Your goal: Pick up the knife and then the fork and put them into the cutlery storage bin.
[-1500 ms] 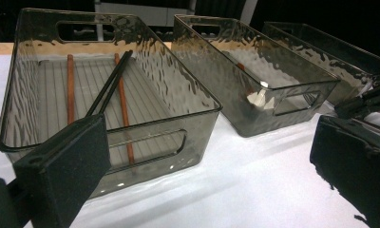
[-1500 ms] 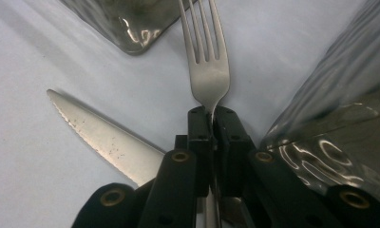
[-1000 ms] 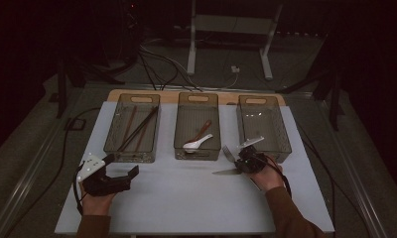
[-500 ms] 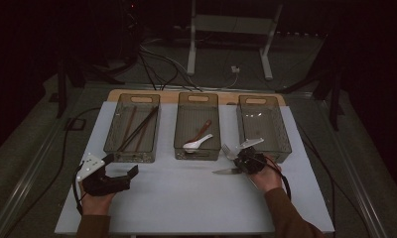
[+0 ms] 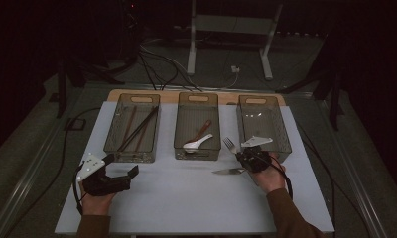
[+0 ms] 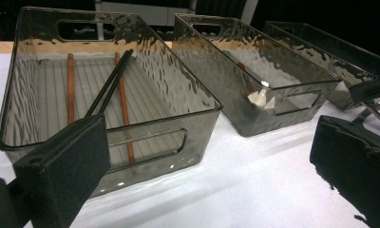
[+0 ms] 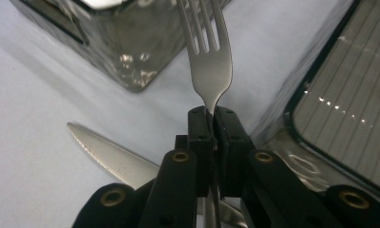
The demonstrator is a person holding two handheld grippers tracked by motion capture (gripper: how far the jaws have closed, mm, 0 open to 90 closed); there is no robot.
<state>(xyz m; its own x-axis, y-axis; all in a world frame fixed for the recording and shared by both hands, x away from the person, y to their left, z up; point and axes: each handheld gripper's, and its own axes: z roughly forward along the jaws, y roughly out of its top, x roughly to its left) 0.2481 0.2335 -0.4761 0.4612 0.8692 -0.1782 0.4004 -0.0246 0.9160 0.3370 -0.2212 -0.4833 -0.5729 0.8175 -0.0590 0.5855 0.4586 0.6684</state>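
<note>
1. Right gripper (image 5: pixel 242 154): fingers (image 7: pixel 200 142) clamped on the neck of a fork (image 7: pixel 209 61). Tines point up and away from the hand; the handle runs down between the pads.
2. Fork in the high view (image 5: pixel 230 145): held above the tabletop (image 5: pixel 186 198), in the gap between the middle bin (image 5: pixel 197 148) and the right bin (image 5: pixel 281 134), near their front corners.
3. Knife (image 5: pixel 230 171): flat on the tabletop just under and in front of the right gripper, blade pointing to the left. The right gripper view shows its serrated blade (image 7: pixel 109 154) below the fingers, apart from the fork.
4. Right bin: ribbed floor bare in the part that shows (image 7: pixel 349 95).
5. Middle bin: white spoon (image 5: pixel 196 144) and a brown utensil (image 5: pixel 202 130) lie inside.
6. Left bin (image 5: pixel 132 156): chopsticks (image 5: pixel 137 130), brown and black, lie lengthwise. The left gripper view shows them through the clear wall (image 6: pixel 117 95).
7. Left gripper (image 5: pixel 121 168): fingers (image 6: pixel 64 166) spread wide, nothing between them. It rests low at the front left of the tabletop, aimed at the left bin's near wall (image 6: pixel 155 142), not touching it.
8. Hands: the left hand (image 5: pixel 95 201) and right hand (image 5: pixel 271 178) each hold a gripper from the near edge.
</note>
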